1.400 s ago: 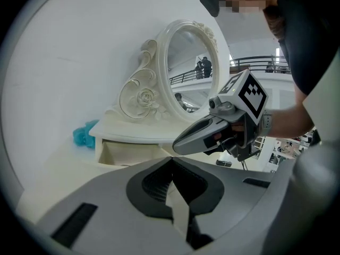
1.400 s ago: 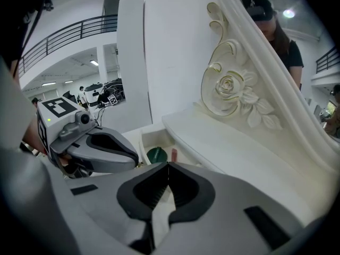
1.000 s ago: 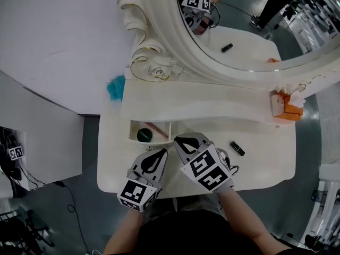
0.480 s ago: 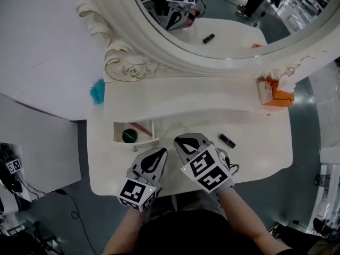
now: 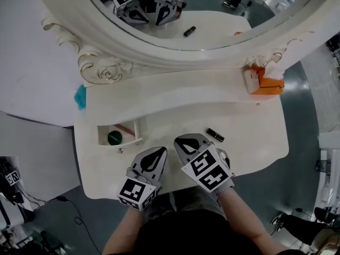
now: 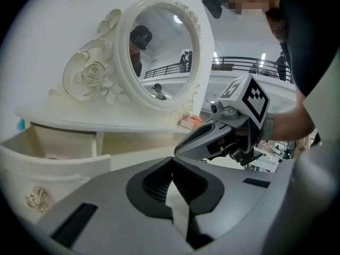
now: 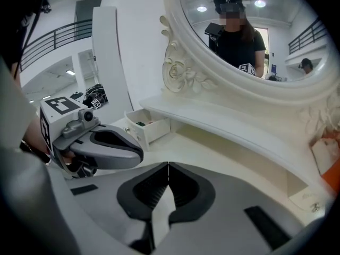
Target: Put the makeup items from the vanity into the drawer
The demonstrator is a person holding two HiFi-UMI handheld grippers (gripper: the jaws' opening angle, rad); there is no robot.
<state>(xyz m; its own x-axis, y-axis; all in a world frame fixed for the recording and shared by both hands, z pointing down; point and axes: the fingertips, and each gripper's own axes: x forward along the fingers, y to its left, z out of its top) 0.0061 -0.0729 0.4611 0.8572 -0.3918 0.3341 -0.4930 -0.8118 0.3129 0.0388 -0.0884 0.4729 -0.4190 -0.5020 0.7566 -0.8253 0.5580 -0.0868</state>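
**Q:** What differs from the head view one second earlier?

**A:** The vanity top now lies further left and higher in the picture, while both grippers keep their places in it. The open drawer has therefore drawn away from the left gripper. The black tube now lies nearer the right gripper. More of the oval mirror is visible, and both grippers are now reflected in it.

**Q:** How do the jaws stand, and where is the tube relative to them?

**A:** Each pair of jaws is pressed together at the tips, with nothing between them. The tube lies flat on the vanity top, just right of the right gripper's tips and not touching them. The left gripper sits beside the right one, on its left, and so is further from the tube. The drawer stands pulled out at the vanity's left end, left of both grippers.

**Q:** How many of each thing are there?

**A:** There are two grippers, one black tube on the top, and one drawer. The drawer holds two items: a dark green round item and a reddish slim stick. There is one mirror. One orange tissue box stands at the far right, under the mirror frame.
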